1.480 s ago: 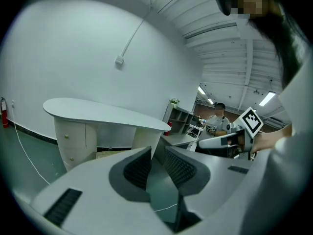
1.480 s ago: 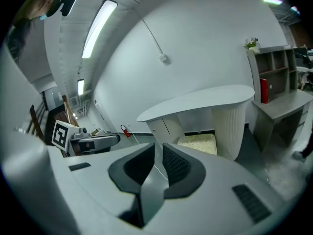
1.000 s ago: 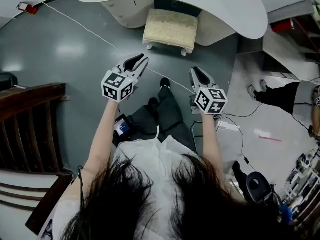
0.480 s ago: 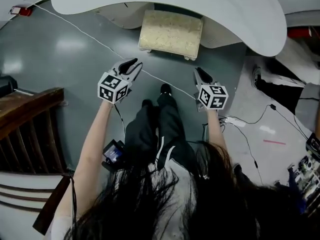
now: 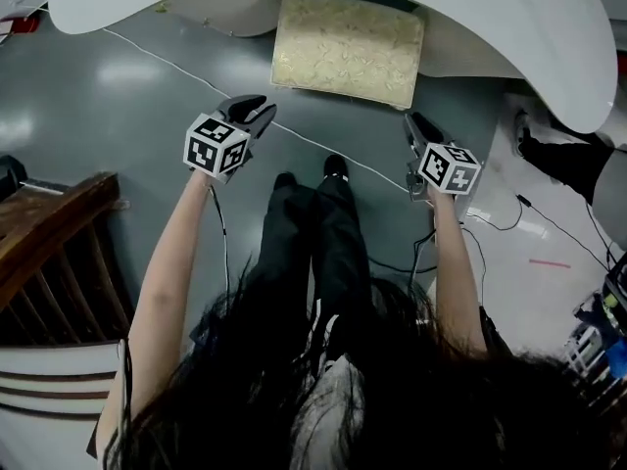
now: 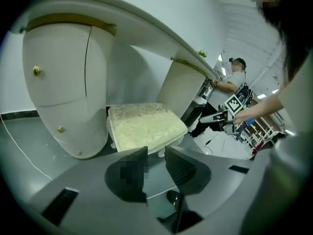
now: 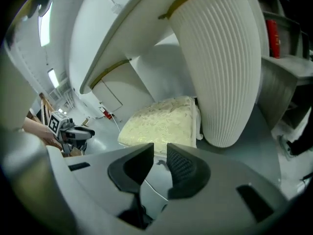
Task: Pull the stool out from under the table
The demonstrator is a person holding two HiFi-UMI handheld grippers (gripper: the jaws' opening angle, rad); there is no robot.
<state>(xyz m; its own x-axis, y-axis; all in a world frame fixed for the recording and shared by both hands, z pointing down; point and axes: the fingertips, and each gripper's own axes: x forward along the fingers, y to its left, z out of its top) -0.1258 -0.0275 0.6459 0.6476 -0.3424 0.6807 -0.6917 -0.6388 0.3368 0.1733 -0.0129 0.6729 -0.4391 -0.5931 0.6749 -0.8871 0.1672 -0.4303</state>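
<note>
**Limits of view.** In the head view your hair fills the lower part of the frame and hides your torso and upper arms. The table (image 5: 529,27) is cut off by the top edge of the frame. Its top overlaps the far edge of the stool (image 5: 348,49). That view shows no legs on the stool. The left gripper view shows short pale feet under the near edge of the stool (image 6: 144,124), but the rear ones cannot be made out. In the right gripper view a ribbed pedestal (image 7: 220,67) hides the stool's far right corner.

**Stool.** It is rectangular, with a pale cream cushion that carries a faint raised pattern, set on a white base. It stands on the grey floor (image 5: 98,116) under the table. It sits between a rounded cabinet with small knobs (image 6: 58,82) and the ribbed pedestal. Its near edge faces you. A white cable (image 5: 167,57) lies on the floor in front of it.

**Grippers.** The left gripper (image 5: 257,106) hangs above the floor, short of the stool's near left corner and apart from it. Its own view shows the jaws (image 6: 156,155) drawn almost together with nothing between them. The right gripper (image 5: 415,123) is just beside the near right corner, and no view shows contact. Its jaws (image 7: 160,155) are likewise closed to a narrow slit and hold nothing. Both grippers point toward the stool (image 7: 161,121).
</note>
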